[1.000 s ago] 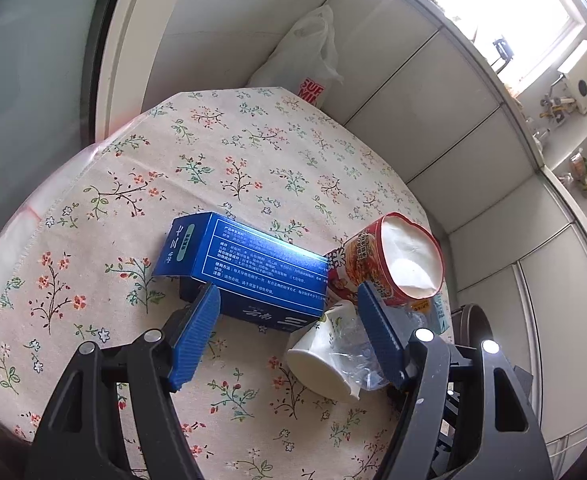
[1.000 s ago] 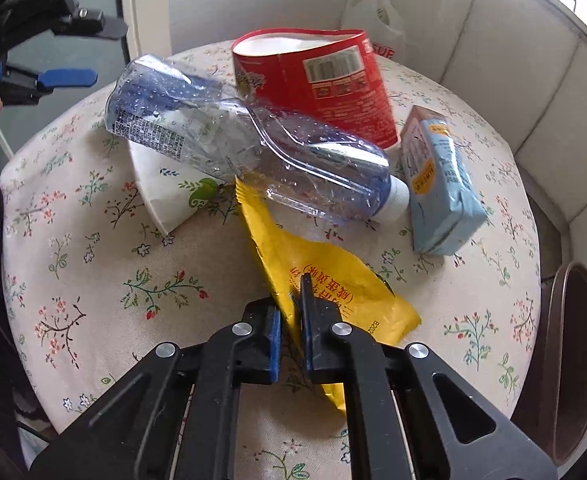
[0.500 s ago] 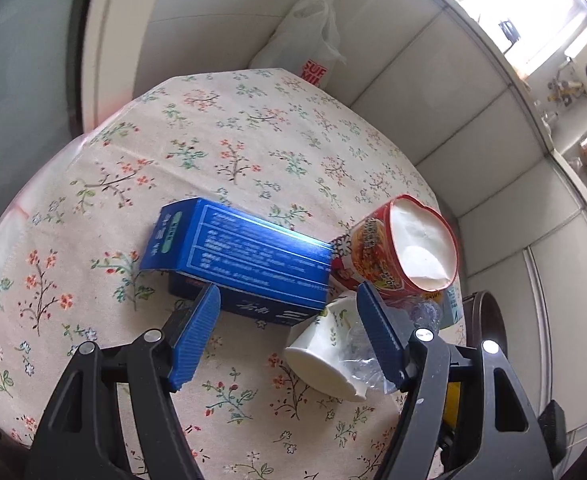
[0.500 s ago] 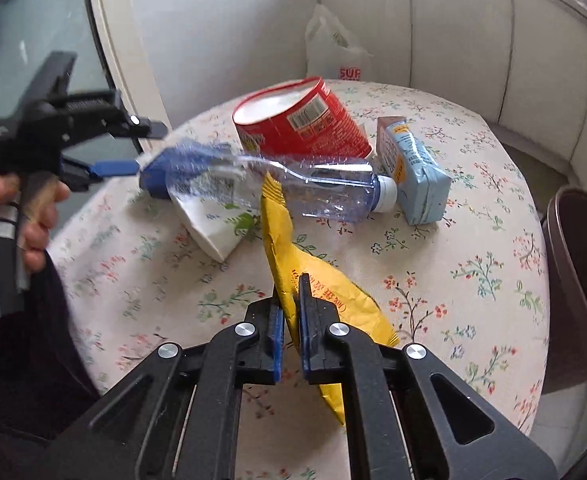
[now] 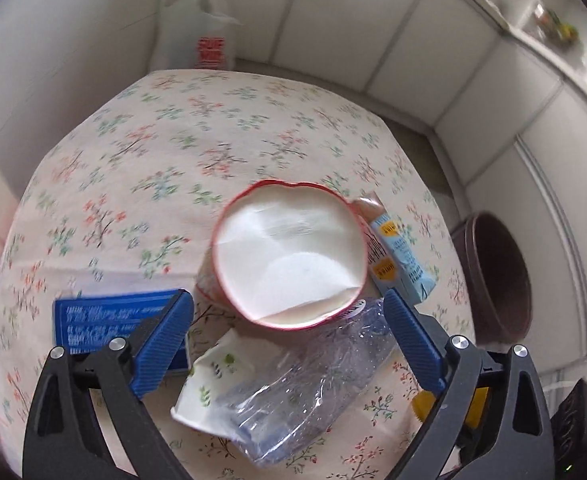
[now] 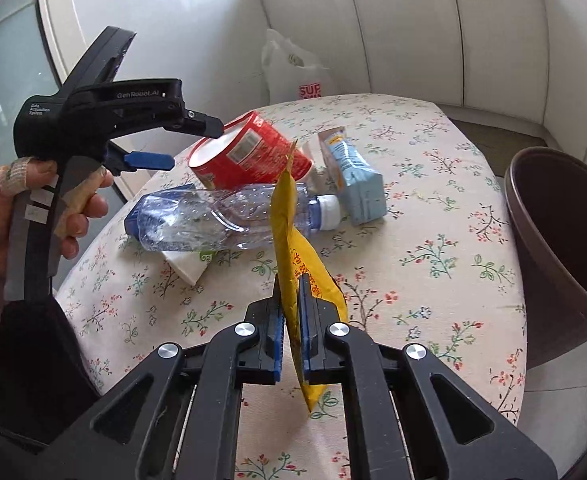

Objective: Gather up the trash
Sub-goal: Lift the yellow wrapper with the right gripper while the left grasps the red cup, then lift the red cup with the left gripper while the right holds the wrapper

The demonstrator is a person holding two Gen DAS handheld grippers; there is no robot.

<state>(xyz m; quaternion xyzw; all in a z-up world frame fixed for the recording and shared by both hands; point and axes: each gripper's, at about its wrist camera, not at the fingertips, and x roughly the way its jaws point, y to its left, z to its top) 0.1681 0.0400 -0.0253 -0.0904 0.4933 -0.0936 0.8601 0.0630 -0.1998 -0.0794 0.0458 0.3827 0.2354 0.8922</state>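
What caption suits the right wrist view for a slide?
Right gripper shut on yellow foil snack wrapper, lifted above floral tablecloth, beside brown plastic bin.

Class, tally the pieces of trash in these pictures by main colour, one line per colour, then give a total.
Red: 1, the noodle cup
Blue: 2, the dark blue box and the light blue carton
Yellow: 1, the snack wrapper
Clear: 1, the plastic bottle
White: 1, the paper cup
Total: 6

Left claw (image 5: 287, 320) spread wide; right claw (image 6: 290, 312) clamped.
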